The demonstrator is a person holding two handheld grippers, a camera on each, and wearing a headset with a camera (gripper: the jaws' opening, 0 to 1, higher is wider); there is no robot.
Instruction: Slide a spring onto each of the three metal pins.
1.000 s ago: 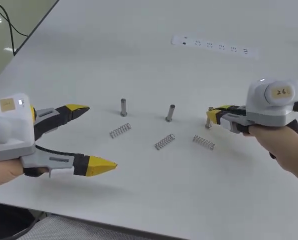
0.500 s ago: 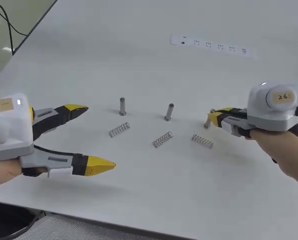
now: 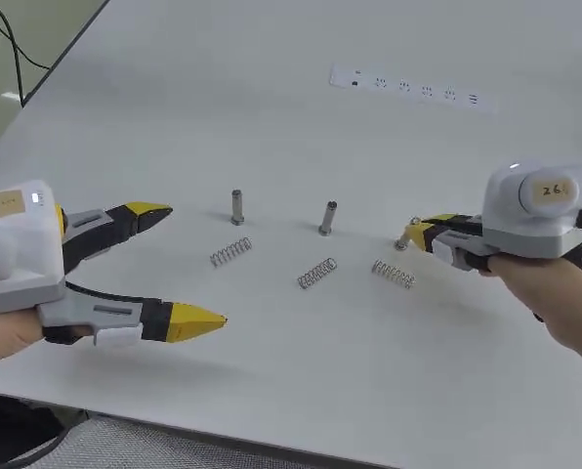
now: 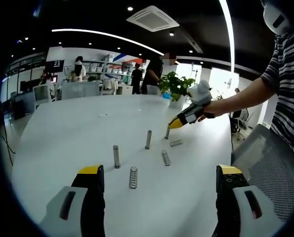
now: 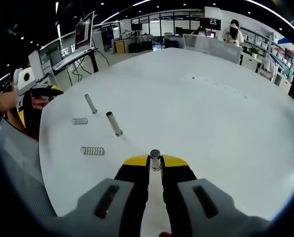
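Now, toward the right edge of the white desk point(image 3: 301, 391), the right gripper point(image 5: 155, 162) has its yellow-tipped jaws pinched almost together on the third pin point(image 5: 155, 154). The pin's round top pokes up between the tips in the right gripper view. From the head view that pin looks slightly tilted, and whether its foot is on the desk I cannot tell.

Across on the left, the left gripper point(image 3: 174, 264) hangs over the near-left part of the desk with its jaws spread wide — nothing between them, nothing touched.

Between the two grippers, the other pins stand upright around the middle of the desk. The first pin point(image 3: 237, 206) is toward the left edge and the second pin point(image 3: 328, 218) is just right of it, the two well apart from each other.

All three springs lie flat on the desk, a little nearer the front edge than the pins, and none is on a pin. The first spring point(image 3: 231, 253) lies just in front of the first pin and the second spring point(image 3: 317, 274) just in front of the second. The third spring point(image 3: 393, 275) rests near the right gripper's tips, apart from them.

Far back, toward the far edge, a white power strip point(image 3: 408, 90) lies flat.
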